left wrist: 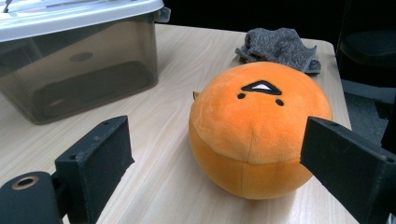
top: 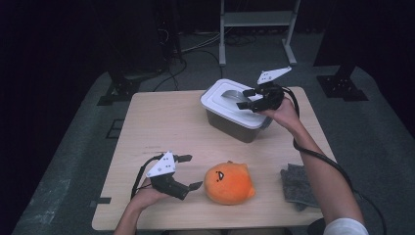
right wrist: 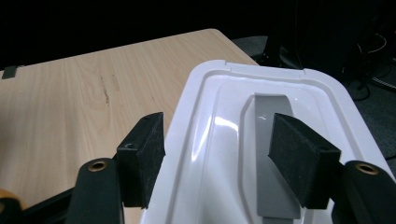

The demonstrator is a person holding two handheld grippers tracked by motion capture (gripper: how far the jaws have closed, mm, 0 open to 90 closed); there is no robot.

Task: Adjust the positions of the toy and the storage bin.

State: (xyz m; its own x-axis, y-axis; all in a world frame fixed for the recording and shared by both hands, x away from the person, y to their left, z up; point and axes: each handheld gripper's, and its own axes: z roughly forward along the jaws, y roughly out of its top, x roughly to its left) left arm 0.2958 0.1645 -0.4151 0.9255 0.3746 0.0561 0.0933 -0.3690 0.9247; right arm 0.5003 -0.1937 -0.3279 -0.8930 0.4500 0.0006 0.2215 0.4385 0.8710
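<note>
While the right gripper (top: 246,98) hovers open-fingered over the white lid (right wrist: 261,140), line up with its grey handle (right wrist: 273,154); left gripper (top: 190,171) waits open beside the orange plush toy (top: 229,182).

- We see a light wooden table (top: 161,122) on grey floor (top: 73,147).
- Beyond the table, a pale metal rack (top: 257,19) stands in a dark room.
- Black stands (top: 117,88) flank it.

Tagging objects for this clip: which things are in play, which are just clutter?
In play:
- orange plush toy, ahead of the open left hand-held gripper
- lidded storage box, under the open right hand-held gripper

Clutter:
- grey cloth
</note>
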